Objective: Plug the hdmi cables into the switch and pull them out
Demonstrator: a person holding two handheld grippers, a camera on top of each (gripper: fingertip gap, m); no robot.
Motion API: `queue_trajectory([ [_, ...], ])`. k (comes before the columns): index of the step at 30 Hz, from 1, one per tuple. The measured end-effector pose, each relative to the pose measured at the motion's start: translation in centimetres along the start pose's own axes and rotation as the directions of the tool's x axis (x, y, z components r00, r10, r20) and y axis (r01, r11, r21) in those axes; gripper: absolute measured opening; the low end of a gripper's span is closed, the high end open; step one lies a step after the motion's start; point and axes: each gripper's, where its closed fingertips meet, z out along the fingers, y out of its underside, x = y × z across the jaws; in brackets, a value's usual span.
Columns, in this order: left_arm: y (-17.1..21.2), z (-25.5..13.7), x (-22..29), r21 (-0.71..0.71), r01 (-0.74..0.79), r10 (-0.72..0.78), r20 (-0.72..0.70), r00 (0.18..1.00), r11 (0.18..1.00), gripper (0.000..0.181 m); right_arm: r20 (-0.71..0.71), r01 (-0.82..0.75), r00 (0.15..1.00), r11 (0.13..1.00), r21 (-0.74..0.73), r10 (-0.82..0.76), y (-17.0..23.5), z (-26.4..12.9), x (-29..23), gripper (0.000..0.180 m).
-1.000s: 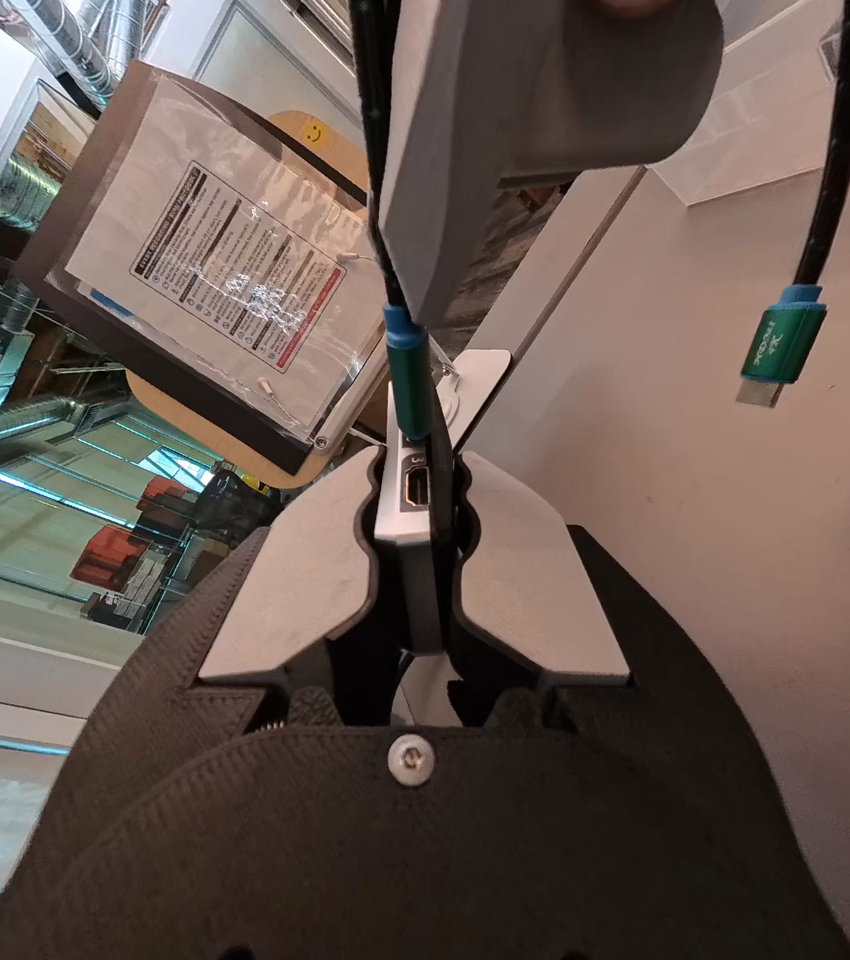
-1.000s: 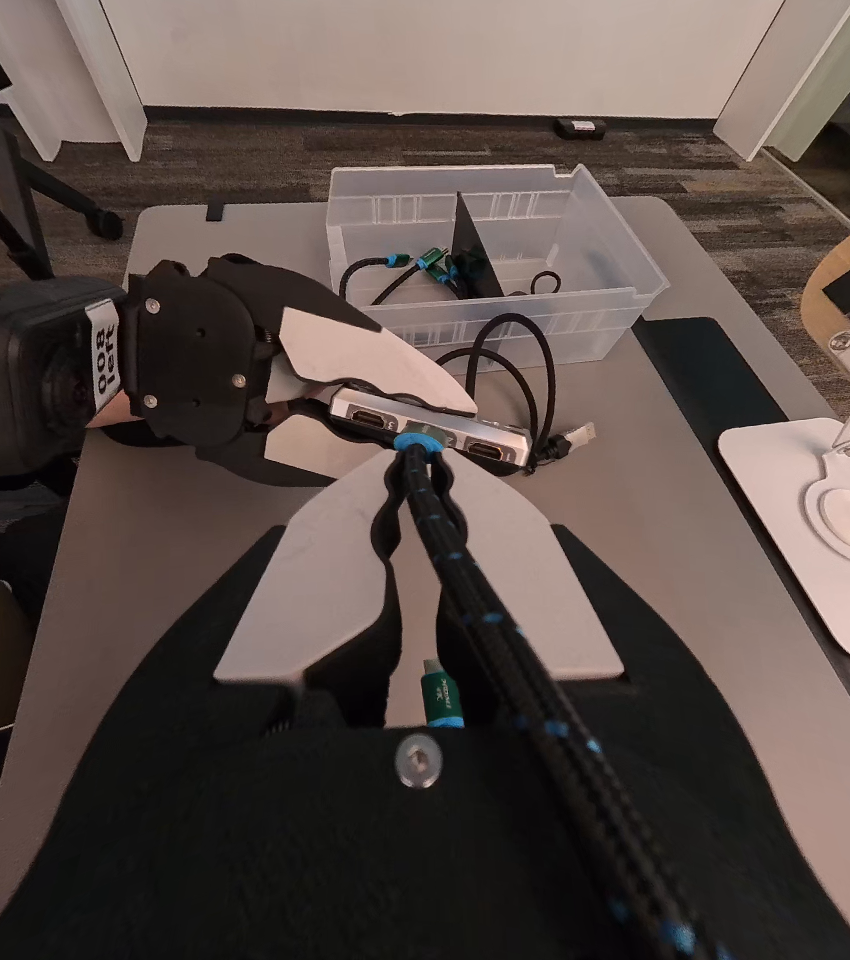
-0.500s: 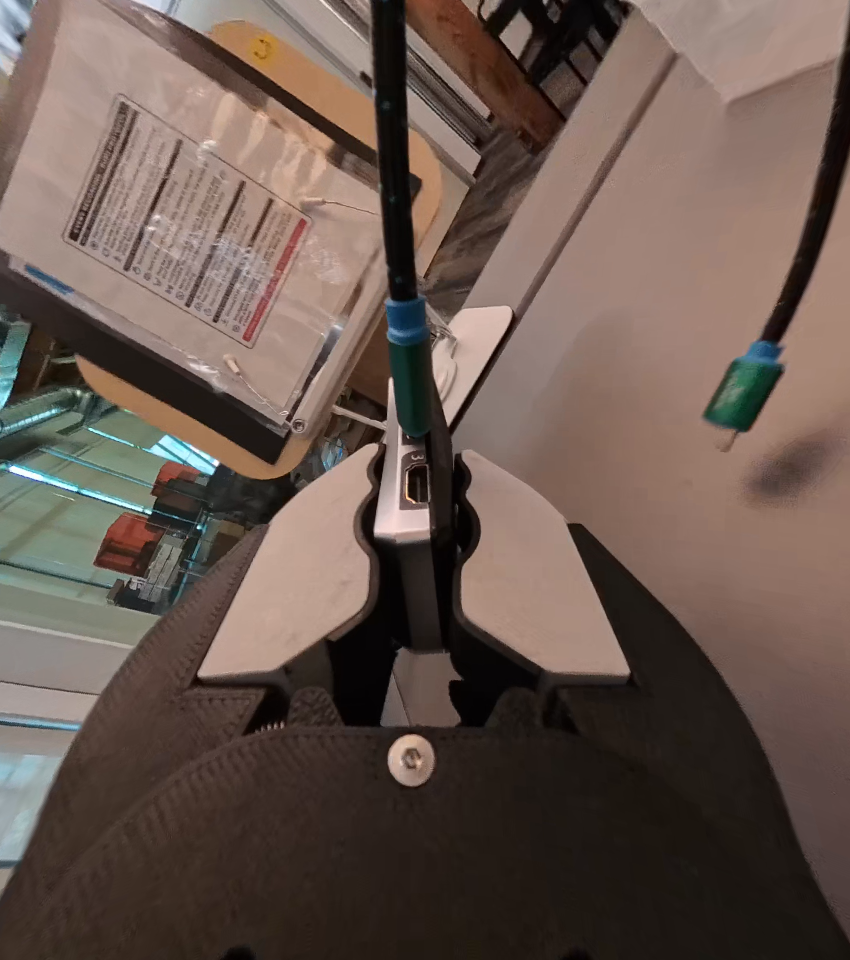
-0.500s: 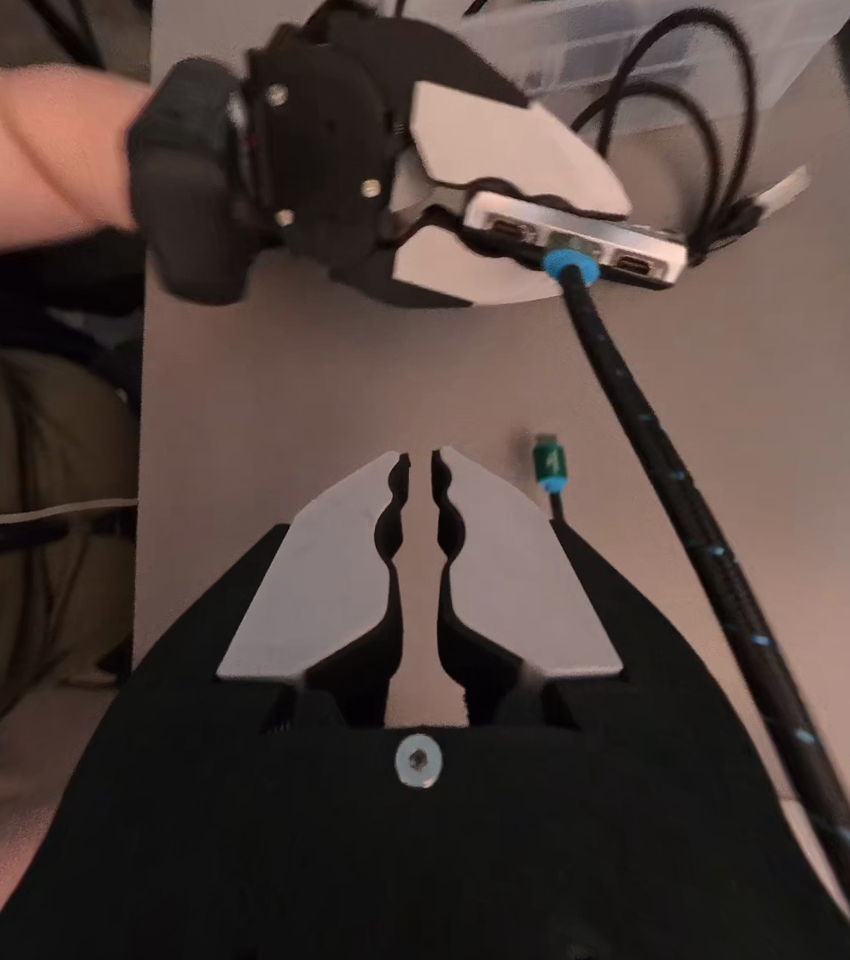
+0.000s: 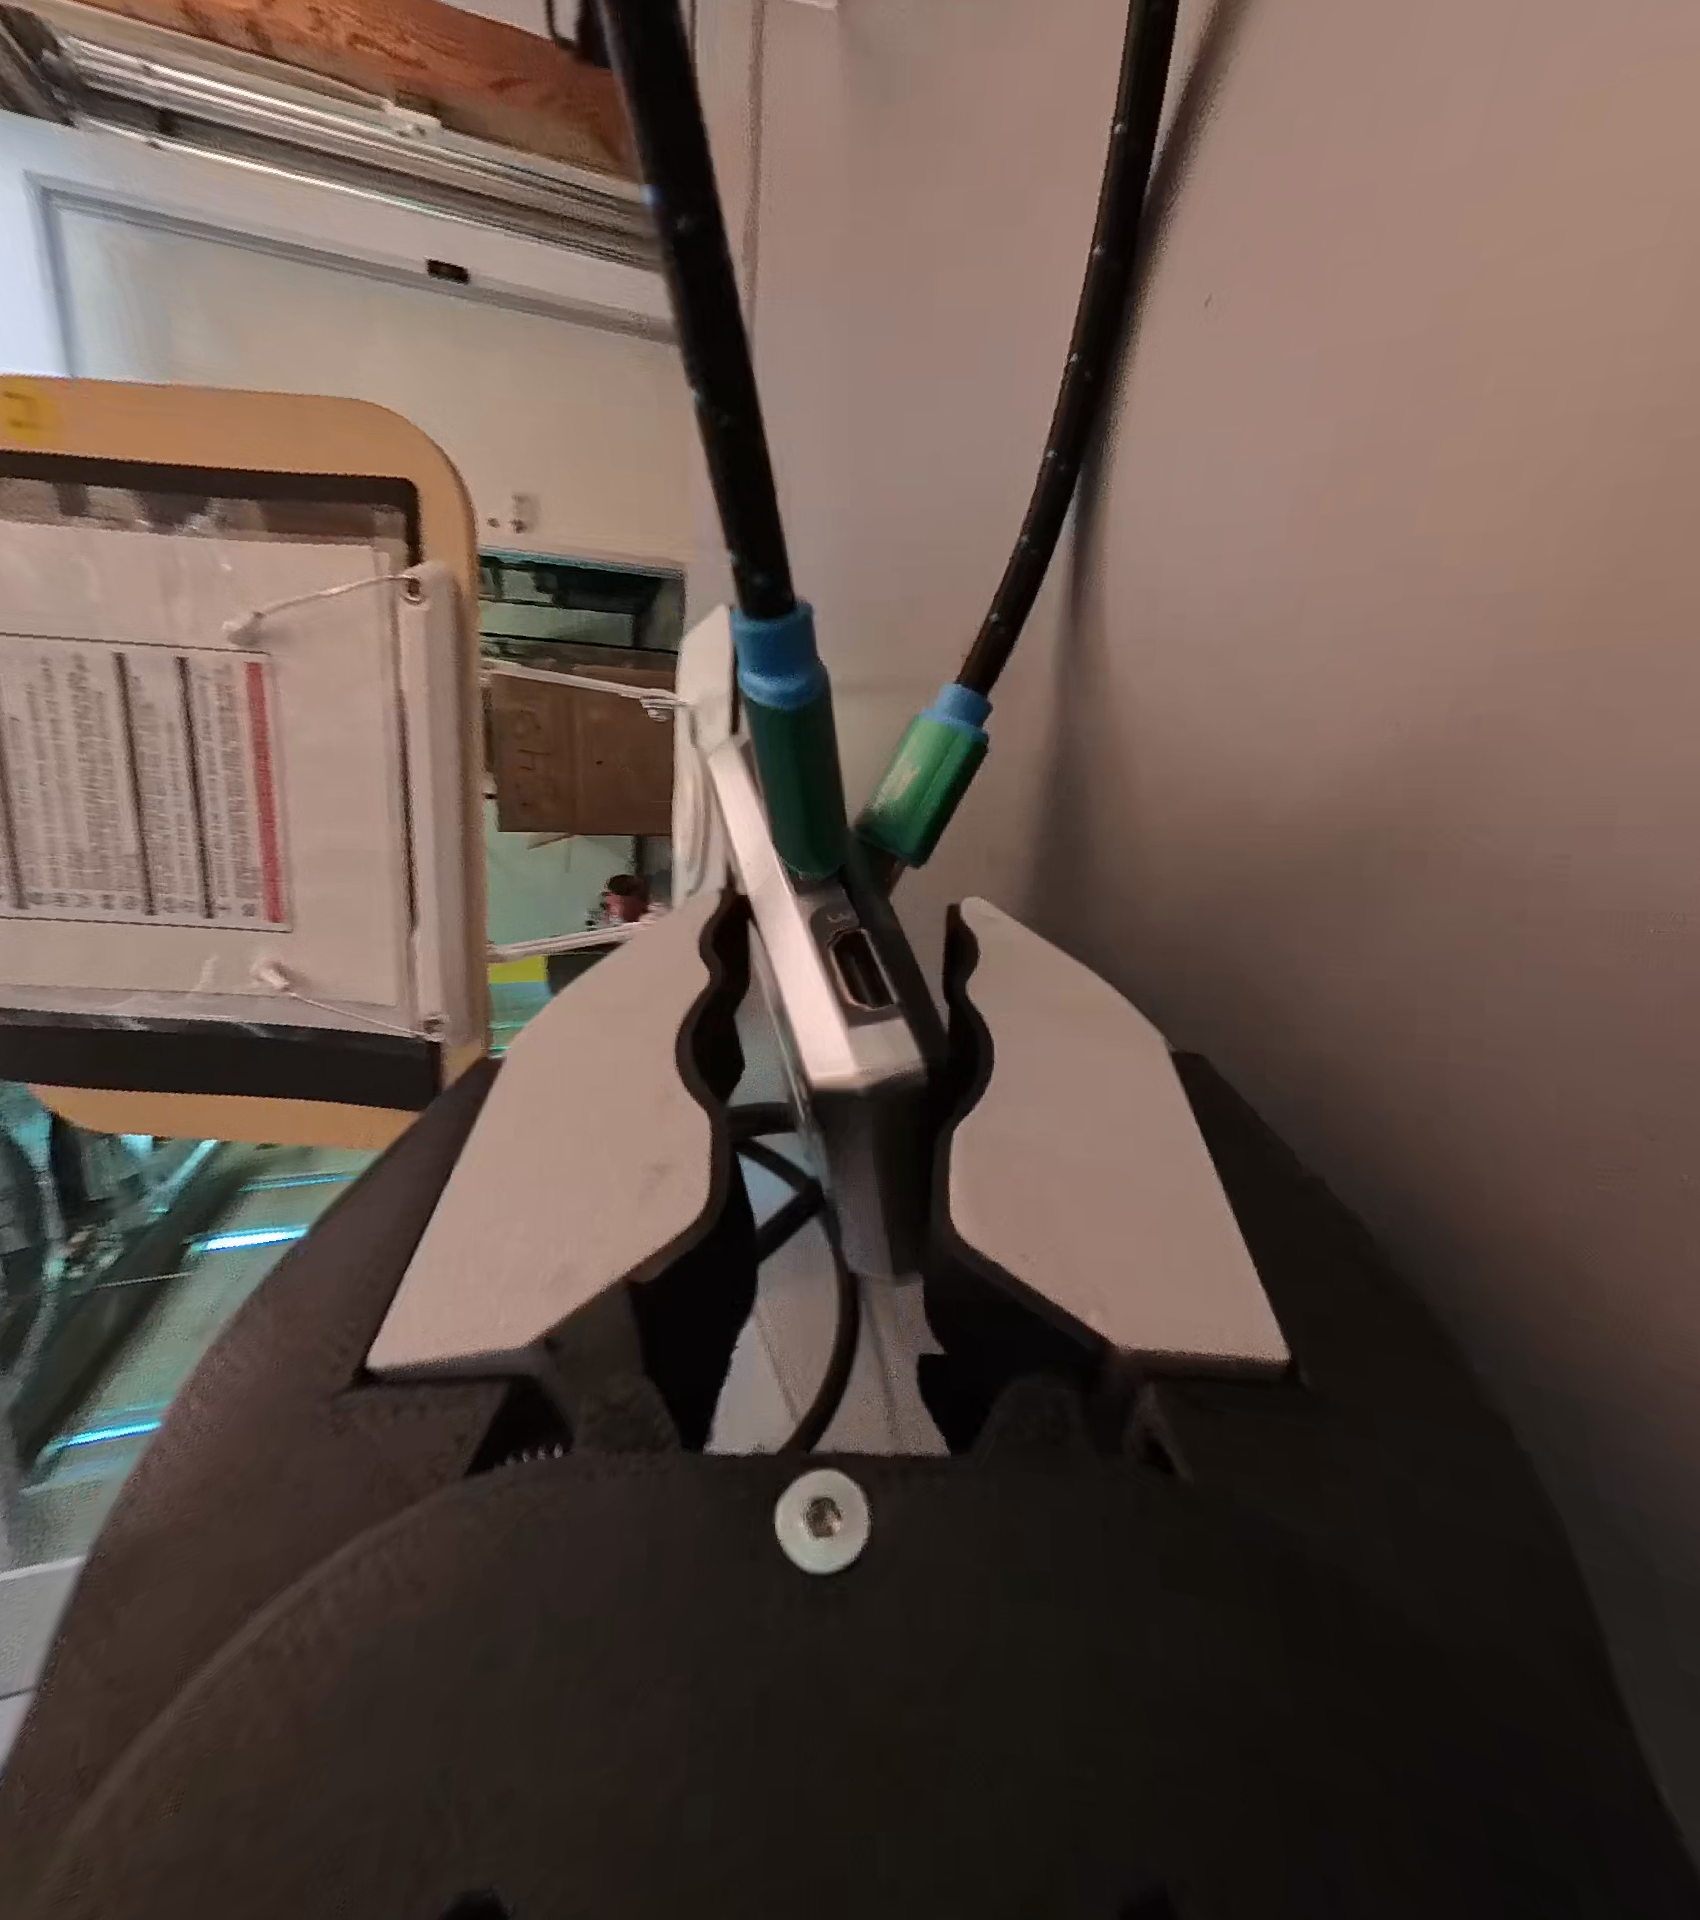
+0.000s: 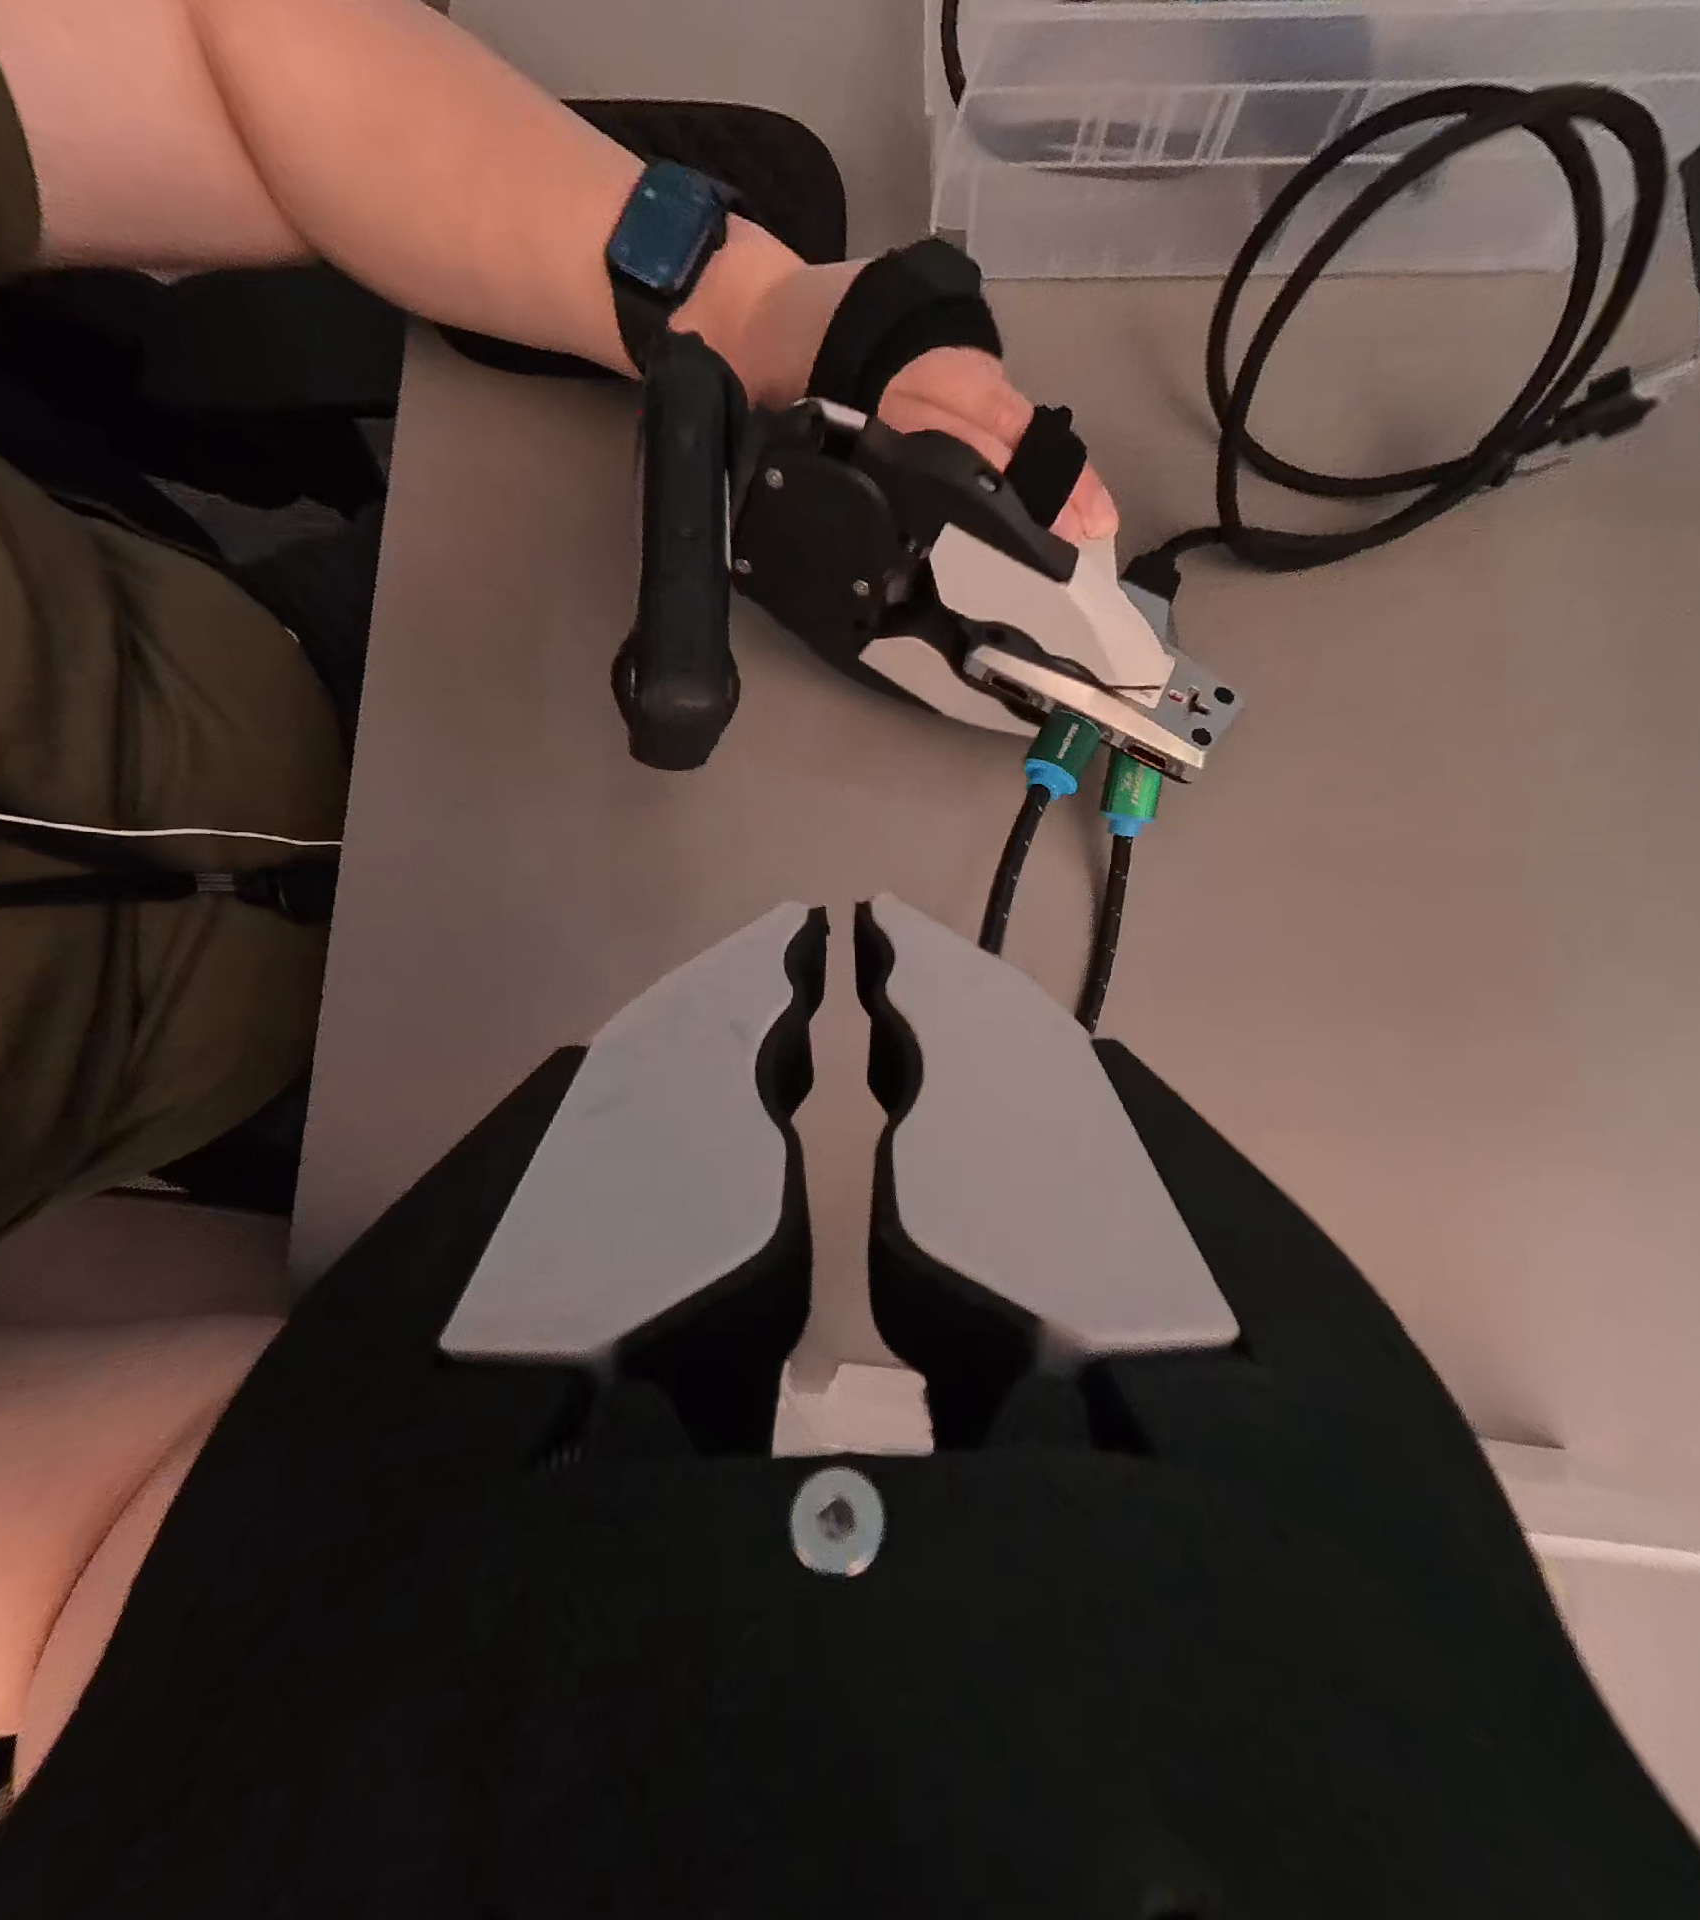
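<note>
Left gripper (image 5: 841, 956) fingers were spread a little around the silver switch (image 5: 861, 1049), which sat tilted between them; real contact was hard to judge from the left wrist view. In the right wrist view the left gripper (image 6: 1064, 634) had the switch (image 6: 1137, 707) between its fingers, above the table (image 6: 1397, 935). One green-shelled HDMI plug (image 5: 794, 769) was seated in the switch. A second green plug (image 5: 919, 774) lay against the switch's far end; whether it was fully in a port was unclear. One port nearest the camera was open. Both black braided cables (image 5: 711, 312) ran out of frame at the top. Right gripper (image 6: 841, 914) fingers were nearly pressed together, a thin slit between, holding nothing, near the two cables (image 6: 1106, 914). Clear plastic bin (image 6: 1241, 156) was cut off at the top edge, contents blurred, something dark inside. A coiled black cable (image 6: 1428, 312) lay on the table just beside the bin, its loose connector near the frame edge. A person's hand (image 6: 960, 405) with a wrist watch held the left gripper.
</note>
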Motion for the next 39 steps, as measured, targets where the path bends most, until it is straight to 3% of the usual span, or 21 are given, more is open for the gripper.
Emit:
queue_trajectory([
  [3, -0.5, -0.2, 1.5, 0.017, 0.097, -0.094, -0.132, 0.987, 0.995, 0.054, -0.003, -0.020, 1.000, 1.000, -0.017, 0.020, 0.2, 0.4, 0.5, 0.006],
  [7, -0.9, -0.9, 1.8, 0.013, 0.227, -0.218, -0.234, 0.947, 0.974, 0.061, -0.006, -0.040, 0.999, 0.998, -0.039, 0.040, 0.6, 0.8, 0.9, 0.006],
  [11, -1.1, -2.0, 1.5, -0.002, 0.376, -0.359, -0.308, 0.881, 0.926, 0.082, -0.008, -0.055, 0.998, 0.997, -0.047, 0.055, 0.9, 0.8, 1.2, 0.005],
  [16, -1.6, -5.3, -3.0, 0.093, 0.587, -0.540, -0.299, 0.787, 0.804, 0.088, -0.011, -0.056, 0.998, 0.998, -0.029, 0.056, 0.9, 0.4, 1.2, 0.005],
  [19, 1.4, -8.7, -7.8, 0.134, 0.664, -0.639, -0.185, 0.746, 0.736, 0.090, -0.015, -0.056, 0.998, 0.998, -0.015, 0.055, 0.8, 0.0, 1.2, 0.005],
  [22, 8.5, -12.7, -10.1, 0.066, 0.678, -0.678, -0.023, 0.735, 0.732, 0.084, -0.018, -0.051, 0.999, 0.999, -0.002, 0.051, 0.8, -0.3, 1.1, 0.005],
  [26, 16.6, -16.0, -6.1, -0.104, 0.703, -0.710, -0.113, 0.695, 0.704, 0.070, -0.008, -0.043, 0.999, 0.999, 0.012, 0.043, 0.5, -0.4, 1.0, 0.005],
  [28, 18.6, -16.3, -4.6, -0.114, 0.696, -0.704, -0.159, 0.692, 0.709, 0.058, 0.002, -0.038, 0.999, 0.999, 0.008, 0.038, 0.5, -0.1, 1.0, 0.005],
  [34, 23.2, -15.8, -1.5, -0.285, 0.647, -0.706, -0.241, 0.665, 0.707, 0.051, 0.018, -0.054, 0.998, 0.998, -0.037, 0.055, 0.9, 0.9, 1.1, 0.005],
  [39, 23.8, -15.6, 0.5, -0.353, 0.657, -0.745, -0.342, 0.572, 0.667, 0.028, 0.019, -0.060, 0.998, 0.998, -0.036, 0.061, 1.1, 1.0, 1.3, 0.002],
])
